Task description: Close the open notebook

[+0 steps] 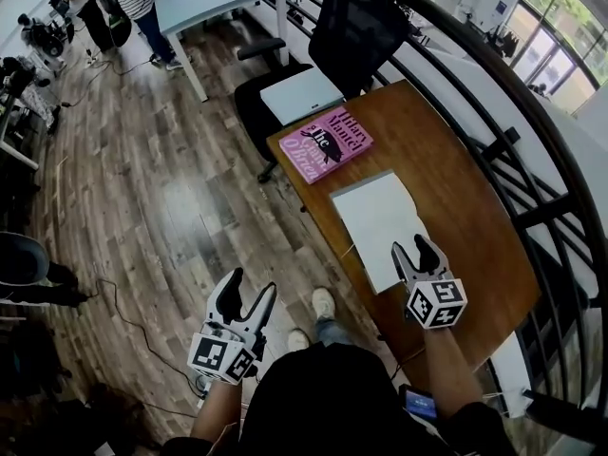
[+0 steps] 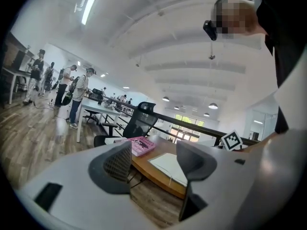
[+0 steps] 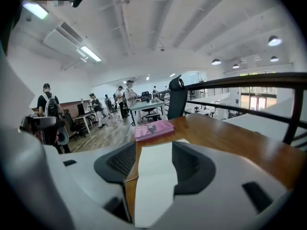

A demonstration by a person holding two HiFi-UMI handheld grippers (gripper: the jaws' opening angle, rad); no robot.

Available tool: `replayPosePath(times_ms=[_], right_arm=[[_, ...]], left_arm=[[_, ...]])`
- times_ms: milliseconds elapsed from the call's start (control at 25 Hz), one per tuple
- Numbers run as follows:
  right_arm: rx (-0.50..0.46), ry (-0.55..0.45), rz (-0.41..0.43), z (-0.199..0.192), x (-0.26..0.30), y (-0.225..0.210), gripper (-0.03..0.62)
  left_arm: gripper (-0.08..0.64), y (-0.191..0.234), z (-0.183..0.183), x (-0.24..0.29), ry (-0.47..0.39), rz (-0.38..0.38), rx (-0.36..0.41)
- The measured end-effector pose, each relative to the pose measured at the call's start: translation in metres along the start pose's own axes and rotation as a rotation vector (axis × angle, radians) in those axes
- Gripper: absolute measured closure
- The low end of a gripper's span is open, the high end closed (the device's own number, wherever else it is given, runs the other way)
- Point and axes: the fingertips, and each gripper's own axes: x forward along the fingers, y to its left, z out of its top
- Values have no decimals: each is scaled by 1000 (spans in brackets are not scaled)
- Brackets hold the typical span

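Wooden table (image 1: 475,207) holds the notebook (image 1: 378,221) at centre. Right gripper (image 1: 412,245), released and empty, hovers over its 5 o'clock edge; left gripper (image 1: 251,288), also released, hangs off-table. Pinch one cover edge, fold over.

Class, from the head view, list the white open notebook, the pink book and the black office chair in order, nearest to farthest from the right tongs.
1. White open notebook, at the tips of the right tongs.
2. Pink paperback book, farther up the brown wooden table, at its left corner.
3. Black mesh office chair, beyond the table's far end.
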Motion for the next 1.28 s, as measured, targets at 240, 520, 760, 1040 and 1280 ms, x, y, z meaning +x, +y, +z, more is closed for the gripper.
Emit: replayPosePath(times_ms=[240,520,760,1040,1280], right_arm=[[21,112,-33,-25,26,-49,307],[-21,246,-48,-48,58,-92,249],[-25,315,-36,-69,83,-112,249],[-9,332,-22,-80,105,-124,244],[-6,343,9,-88,111,-123,244]], left_arm=[[262,-9,-10,50,48,-26,-12],[262,-12,-34,88,107,-45,-63],[262,-18,-55,113,160,-57,-89],[262,-13,-67,124,204,-31,-101],[262,-12,-71,127,224,-18,-97]])
